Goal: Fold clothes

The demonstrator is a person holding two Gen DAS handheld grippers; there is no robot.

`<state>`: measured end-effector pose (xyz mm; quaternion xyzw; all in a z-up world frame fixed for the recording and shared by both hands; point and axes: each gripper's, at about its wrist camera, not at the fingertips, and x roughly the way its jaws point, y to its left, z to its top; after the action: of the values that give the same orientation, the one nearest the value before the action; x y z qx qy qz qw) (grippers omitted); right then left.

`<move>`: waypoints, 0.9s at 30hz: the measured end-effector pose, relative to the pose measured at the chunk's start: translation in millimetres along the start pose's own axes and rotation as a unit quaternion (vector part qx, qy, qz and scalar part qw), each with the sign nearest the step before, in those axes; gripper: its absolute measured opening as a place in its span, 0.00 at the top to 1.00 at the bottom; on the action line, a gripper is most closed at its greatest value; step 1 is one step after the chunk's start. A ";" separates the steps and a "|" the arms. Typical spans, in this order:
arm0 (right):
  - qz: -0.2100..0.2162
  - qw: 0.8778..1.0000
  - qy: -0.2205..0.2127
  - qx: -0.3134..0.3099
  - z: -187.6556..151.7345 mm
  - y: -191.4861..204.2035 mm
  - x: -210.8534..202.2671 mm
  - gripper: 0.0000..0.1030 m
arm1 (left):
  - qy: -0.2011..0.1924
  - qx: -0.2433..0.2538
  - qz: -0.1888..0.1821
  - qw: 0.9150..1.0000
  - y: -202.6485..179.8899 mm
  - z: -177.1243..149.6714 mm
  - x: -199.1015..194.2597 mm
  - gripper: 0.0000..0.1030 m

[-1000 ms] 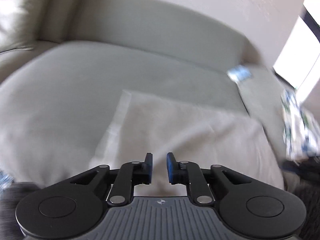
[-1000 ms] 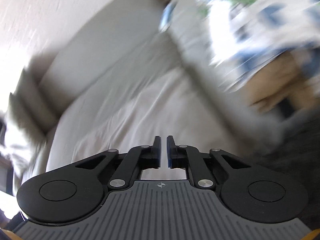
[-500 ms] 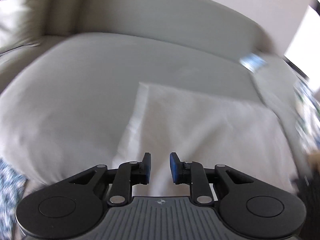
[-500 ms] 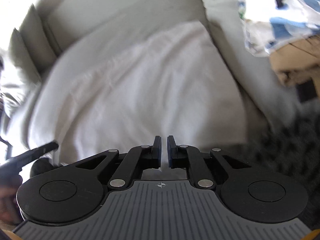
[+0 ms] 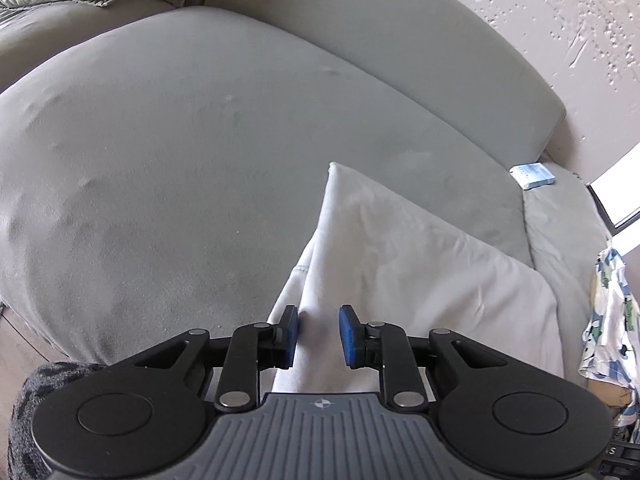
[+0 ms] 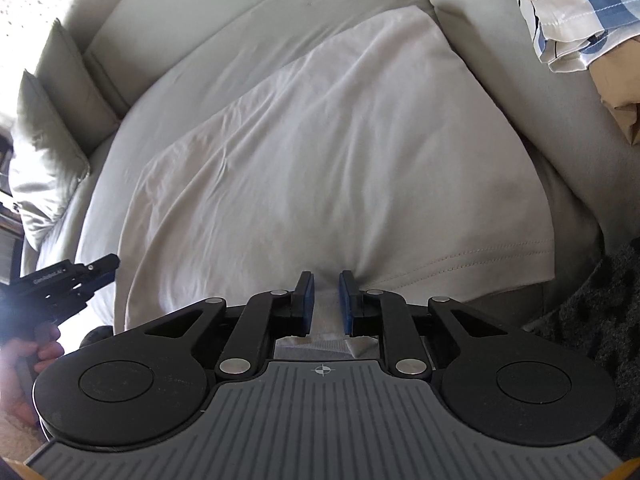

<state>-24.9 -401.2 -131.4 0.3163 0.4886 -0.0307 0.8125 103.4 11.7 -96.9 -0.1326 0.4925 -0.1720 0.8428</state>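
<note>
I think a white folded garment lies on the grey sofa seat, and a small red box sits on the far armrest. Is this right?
Not quite: the small box is light blue, not red, as the left wrist view shows. The rest holds: the white folded garment lies on the grey sofa seat, and the box sits at the far armrest.

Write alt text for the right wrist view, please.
The right claw, jaws opening, sits over the near hem of a white garment spread on a grey sofa. The left claw shows at the left edge; a patterned cloth lies top right.
</note>
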 end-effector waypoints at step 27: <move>-0.036 0.996 -0.072 -0.024 24.8 16.6 -49.5 0.60 | -0.101 0.079 0.078 0.989 -32.6 4.6 -38.8 0.69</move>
<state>-25.5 -414.3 -75.1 0.2760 0.4409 -0.0712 0.8511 84.6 -1.3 -51.4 -0.0432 0.3981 -0.1298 0.9071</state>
